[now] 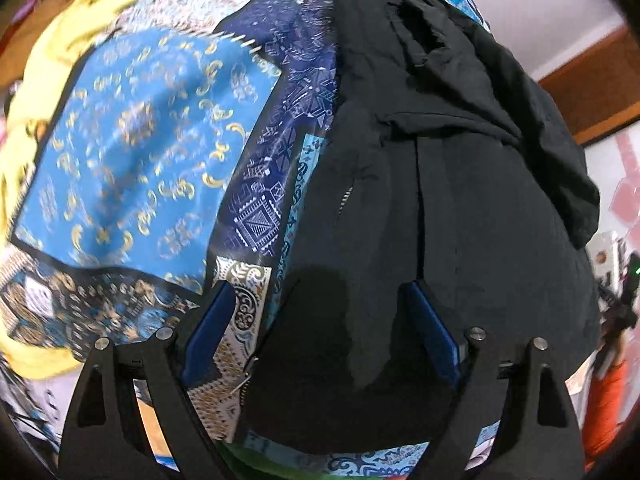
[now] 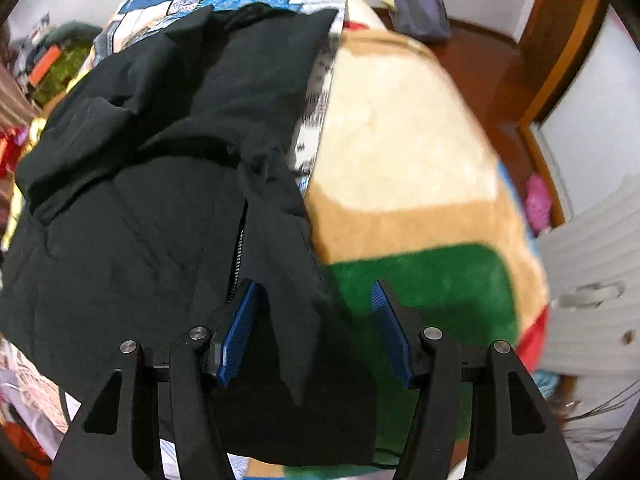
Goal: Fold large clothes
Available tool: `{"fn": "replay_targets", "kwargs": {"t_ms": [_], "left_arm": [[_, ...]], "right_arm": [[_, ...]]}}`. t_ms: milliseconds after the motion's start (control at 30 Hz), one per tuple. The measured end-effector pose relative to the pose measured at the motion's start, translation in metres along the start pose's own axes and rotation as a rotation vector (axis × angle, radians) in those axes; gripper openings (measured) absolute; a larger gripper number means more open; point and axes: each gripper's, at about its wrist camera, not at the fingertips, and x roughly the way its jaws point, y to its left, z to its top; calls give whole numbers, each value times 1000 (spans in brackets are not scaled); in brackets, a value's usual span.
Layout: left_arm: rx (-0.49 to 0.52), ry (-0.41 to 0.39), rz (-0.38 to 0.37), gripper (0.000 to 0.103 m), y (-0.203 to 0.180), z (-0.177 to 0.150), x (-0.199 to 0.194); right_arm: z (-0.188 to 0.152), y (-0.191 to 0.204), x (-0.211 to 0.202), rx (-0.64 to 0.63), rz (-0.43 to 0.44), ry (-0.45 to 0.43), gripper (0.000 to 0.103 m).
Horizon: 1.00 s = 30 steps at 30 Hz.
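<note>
A large black zip jacket (image 1: 460,184) lies on a bed over a blue patterned quilt (image 1: 140,140); it also shows in the right wrist view (image 2: 152,184). My left gripper (image 1: 320,292) is open, its blue pads (image 1: 208,328) spread over the jacket's near left edge, holding nothing. My right gripper (image 2: 316,292) is open above the jacket's near right corner, where a flap of black cloth (image 2: 296,320) lies between the jaws. The jacket's upper part is bunched and folded over.
A plush blanket (image 2: 400,160) in cream, tan and green lies right of the jacket. A yellow cloth (image 1: 44,80) lies left of the quilt. Wooden floor (image 2: 492,72), a dark bag (image 2: 424,4) and a white door (image 2: 592,120) are to the right.
</note>
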Motion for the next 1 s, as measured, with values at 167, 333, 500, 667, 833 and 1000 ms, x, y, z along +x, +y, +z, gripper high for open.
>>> {"fn": "replay_targets", "kwargs": {"t_ms": [167,333,500,667,833,1000], "left_arm": [[-78,16,-86,84,11,-10,6],[-46,24,-166,61,11,-22,-4],[51,-8,-68,26,-16,-24,-24],[68,-123,-118,22,-42,2,-65],[86,-243,-184,19,-71,43,-111],[101,-349,-241,19,-92,92,-144]], "right_arm": [[-3,-9,3,57,77,-10,54],[-7,-2,-9,44,120,0,21],[-5,3,-29,54,160,-14,6],[27,26,-60,-8,158,-107,4],[68,35,-91,-35,184,-205,4],[116,40,-108,-72,153,-304,3]]}}
